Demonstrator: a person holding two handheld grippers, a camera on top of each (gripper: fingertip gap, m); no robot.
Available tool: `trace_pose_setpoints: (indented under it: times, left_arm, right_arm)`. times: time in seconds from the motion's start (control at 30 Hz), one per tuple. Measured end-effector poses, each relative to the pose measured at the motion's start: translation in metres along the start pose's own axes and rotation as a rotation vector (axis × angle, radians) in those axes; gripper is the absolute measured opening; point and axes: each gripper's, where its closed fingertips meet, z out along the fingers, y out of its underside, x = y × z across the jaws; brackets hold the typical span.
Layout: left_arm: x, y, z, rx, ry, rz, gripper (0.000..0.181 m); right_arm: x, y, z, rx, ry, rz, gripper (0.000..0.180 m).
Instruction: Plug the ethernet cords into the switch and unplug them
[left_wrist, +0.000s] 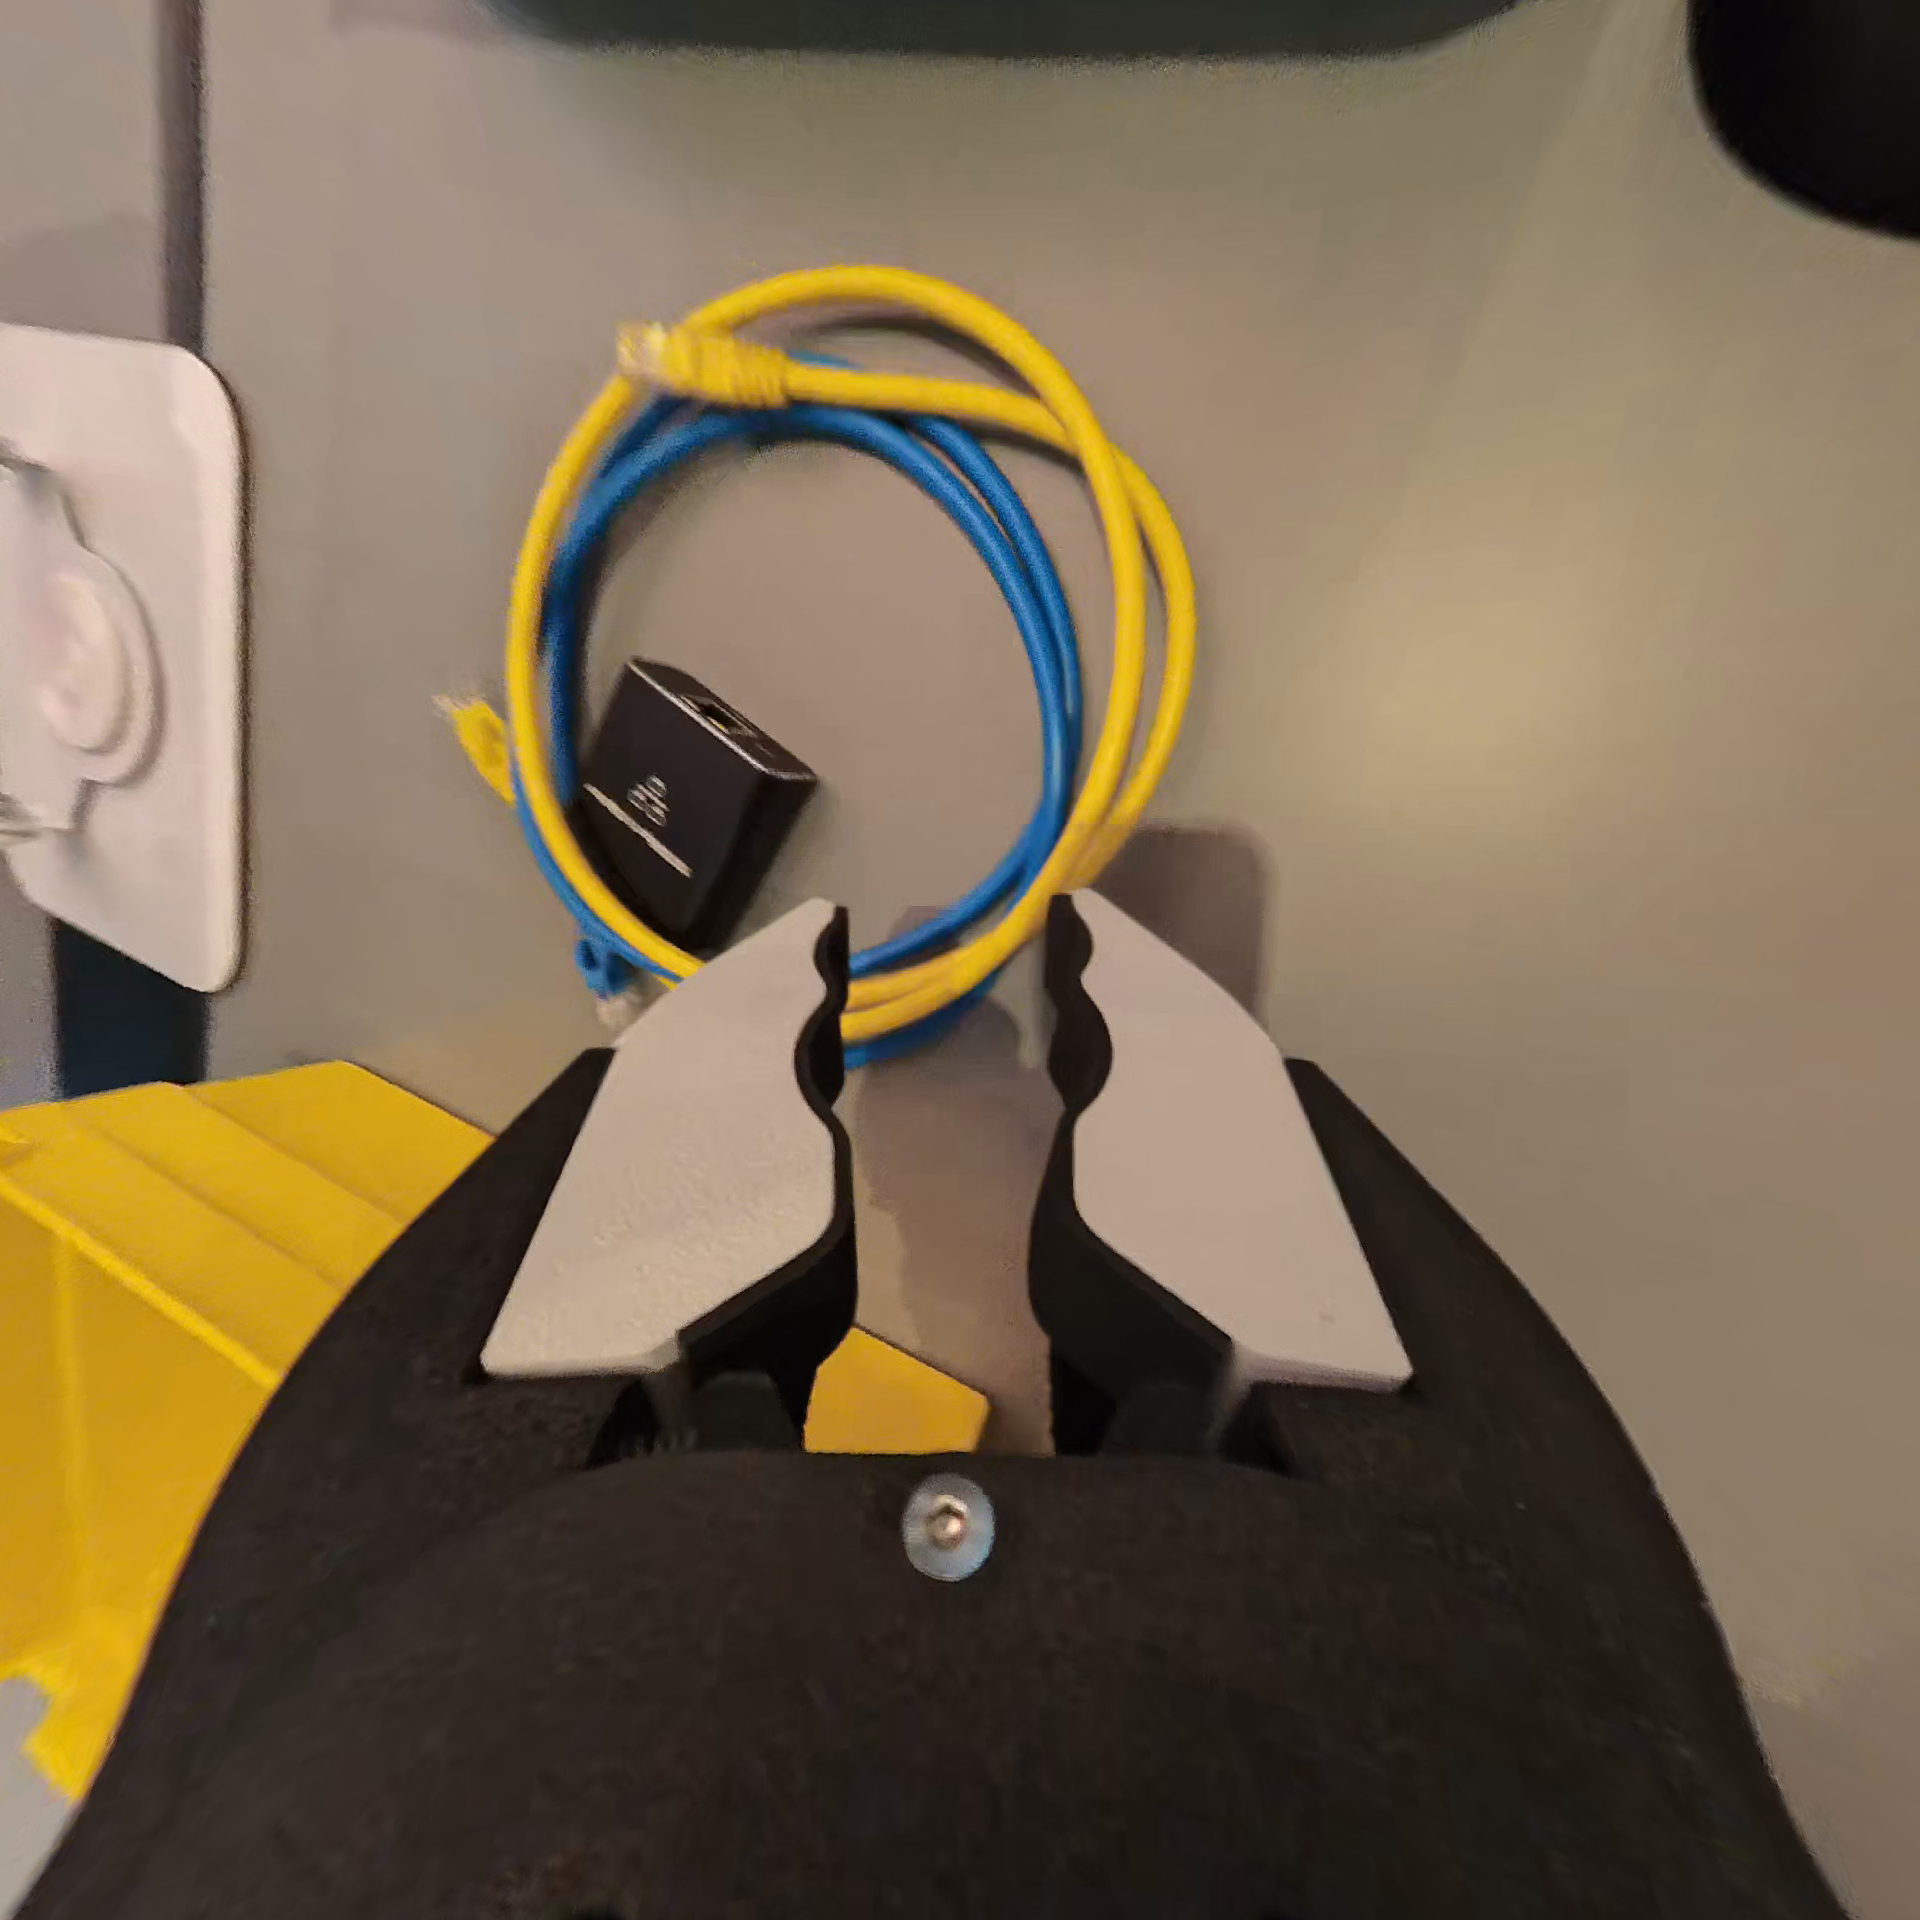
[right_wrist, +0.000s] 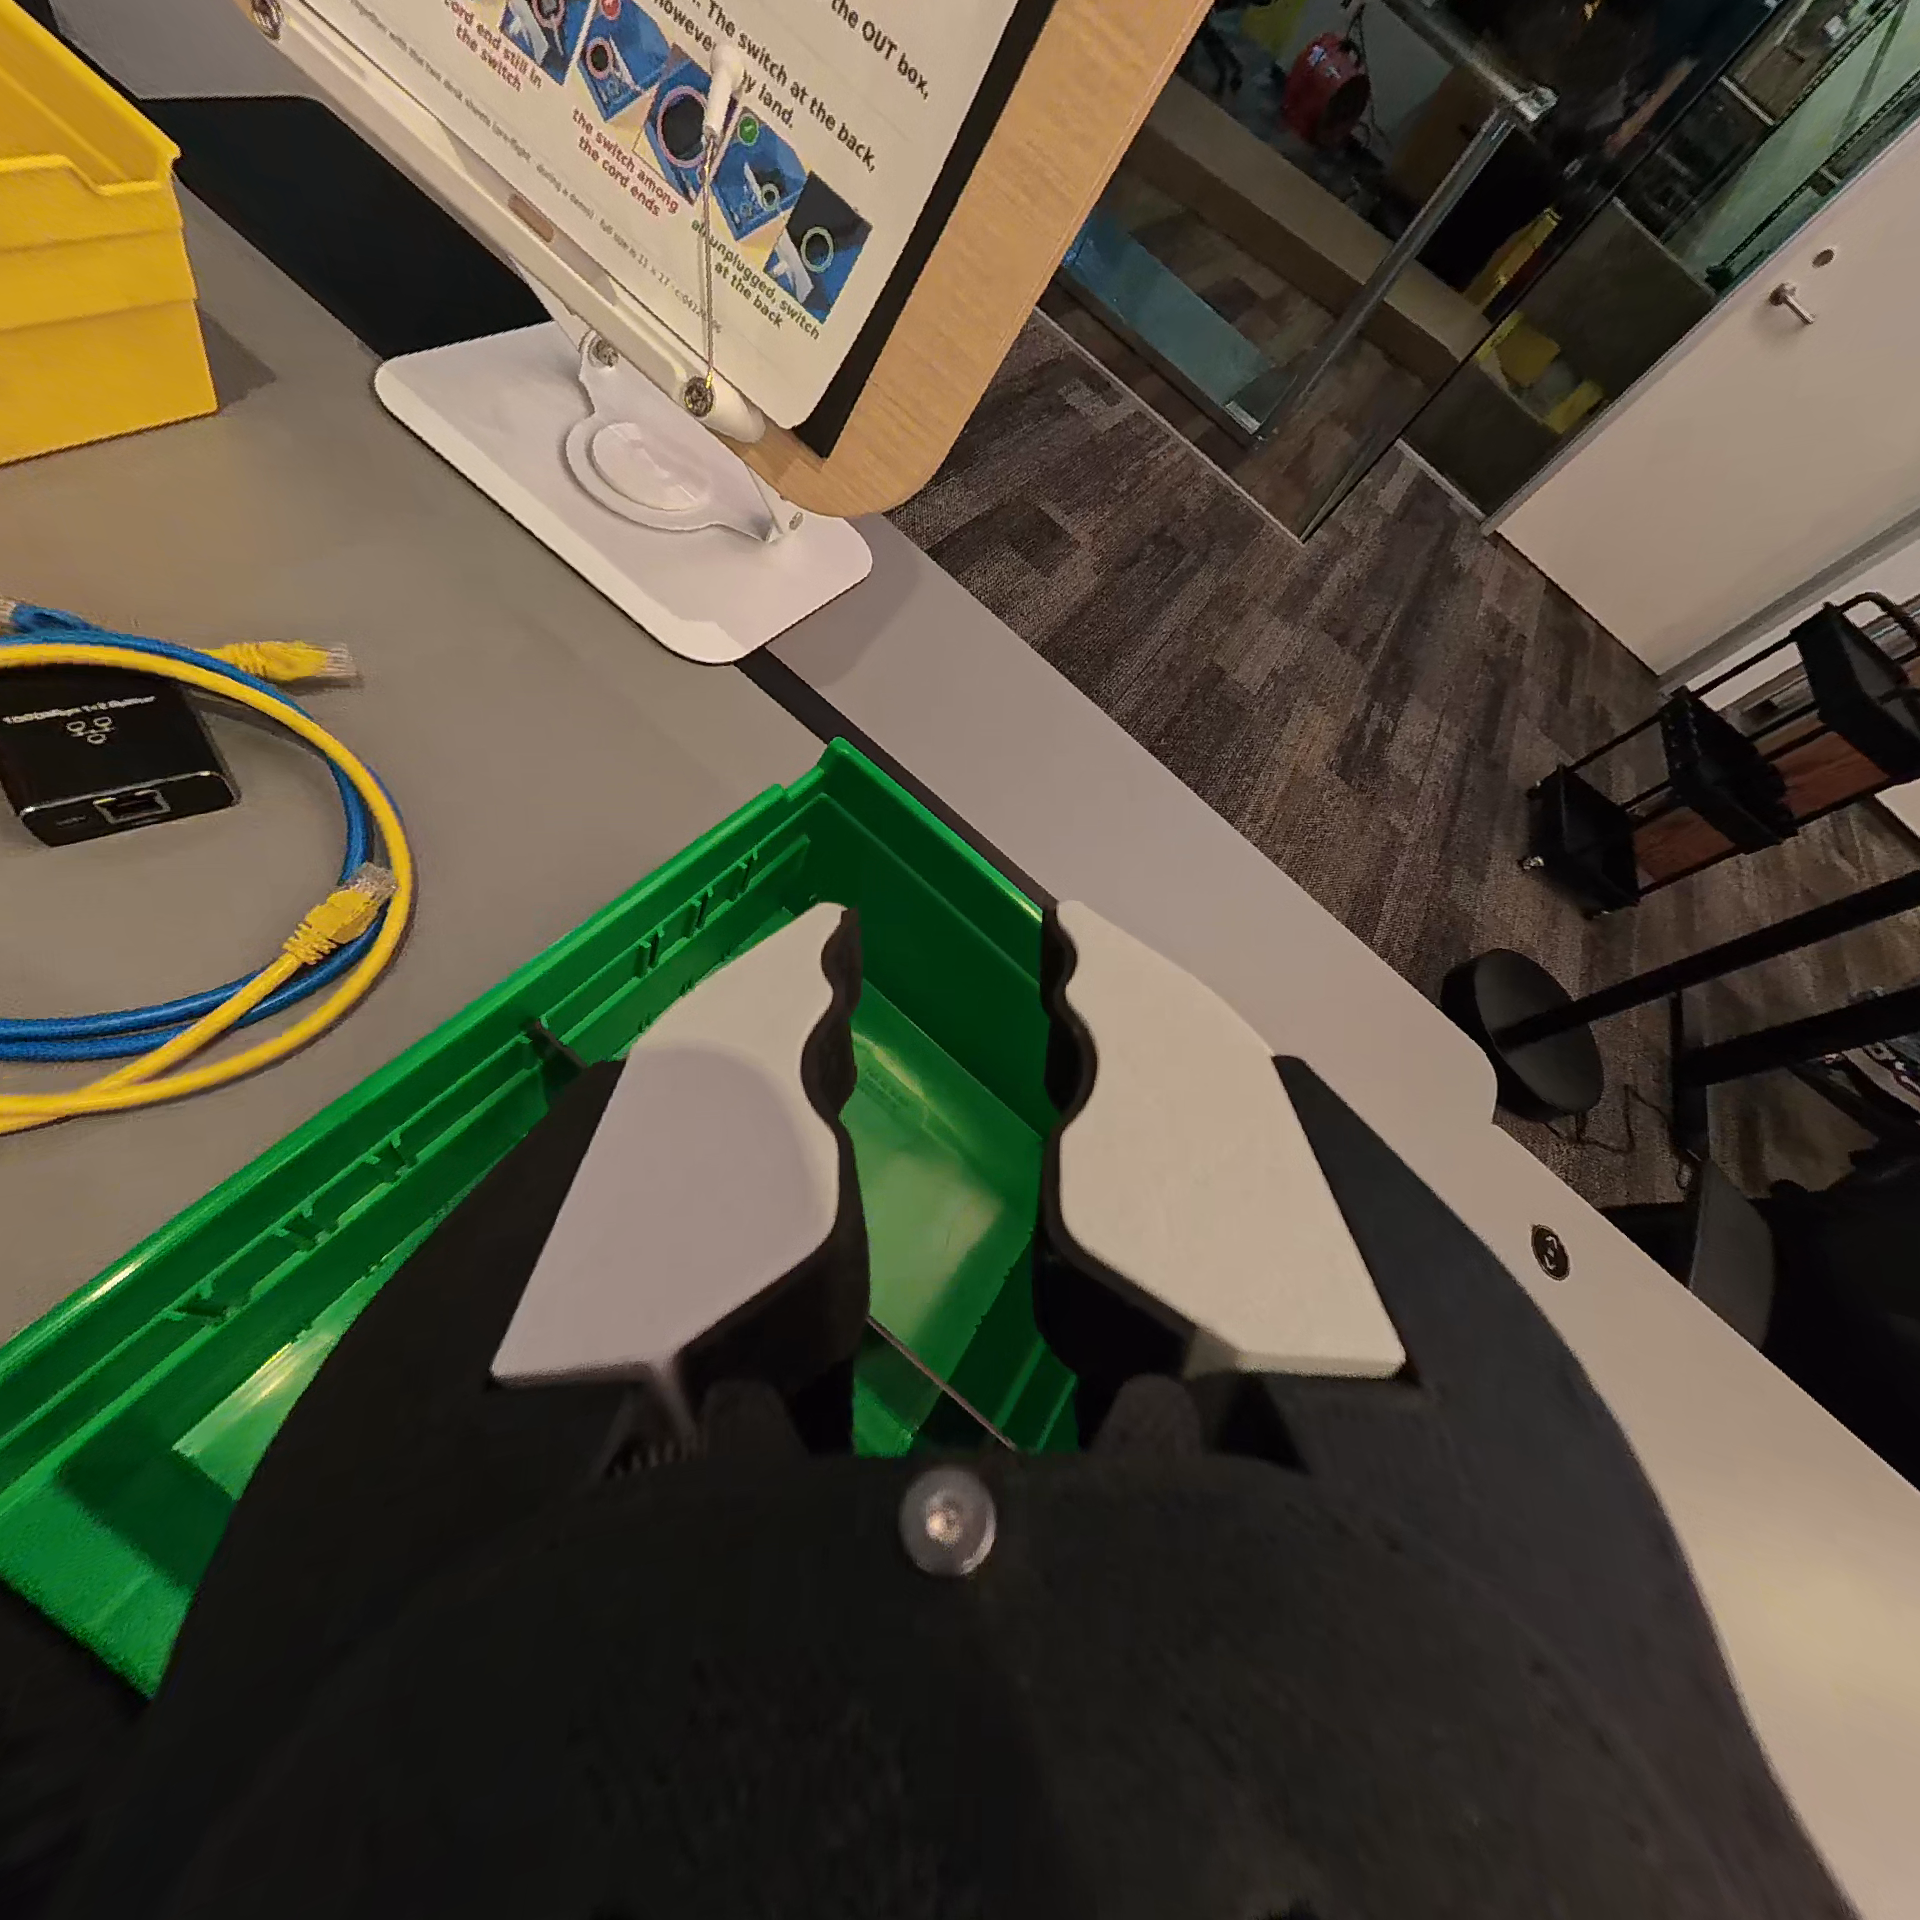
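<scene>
A small black switch (left_wrist: 694, 795) lies on the grey table inside a coil of a yellow ethernet cord (left_wrist: 1127, 644) and a blue ethernet cord (left_wrist: 1039, 623). All cord ends lie loose; none is in the switch. One yellow plug (left_wrist: 696, 362) rests at the coil's far side. My left gripper (left_wrist: 948, 920) is open and empty, just short of the coil's near edge. In the right wrist view the switch (right_wrist: 104, 753) and the cords (right_wrist: 353, 831) lie at the far left. My right gripper (right_wrist: 948, 925) is open and empty above a green bin (right_wrist: 623, 997).
A yellow bin (left_wrist: 156, 1299) sits at the near left of the left gripper, and also shows in the right wrist view (right_wrist: 83, 270). A white stand base (right_wrist: 623, 499) holds an instruction board (right_wrist: 727, 156). The table edge (right_wrist: 1195, 894) runs diagonally; carpeted floor lies beyond. One gripper's finger ends stand about 35 cm off the other's. The small black switch (left_wrist: 694, 795) lies around 7 cm away from my left fingertips. It is also in sight in the right wrist view (right_wrist: 59, 754). From the left gripper's tips to the yellow plug (left_wrist: 696, 362) is close to 12 cm.
</scene>
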Motion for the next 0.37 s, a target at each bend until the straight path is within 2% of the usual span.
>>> trace_pose_setpoints:
  times: [0.03,0.13,0.2,0.3,0.37]
  left_arm:
    - [0.003,0.005,-0.001,0.007,0.022,-0.032,0.039]
    - [0.009,0.015,-0.025,0.092,0.088,-0.154,0.041]
    - [-0.007,0.030,-0.058,0.142,0.013,-0.205,0.043]
    - [-0.040,0.086,-0.106,0.120,-0.119,-0.235,0.045]
    - [-0.043,0.127,-0.118,0.079,-0.045,-0.269,0.045]
  right_arm:
    - [0.000,0.001,0.000,-0.005,0.000,-0.001,0.034]
    - [0.000,0.003,0.000,-0.012,0.000,-0.001,0.034]
    - [0.000,0.004,0.000,-0.011,0.001,0.000,0.034]
    - [0.001,0.004,0.000,-0.009,0.001,0.004,0.034]
    - [0.002,0.004,0.001,-0.012,0.002,0.005,0.034]
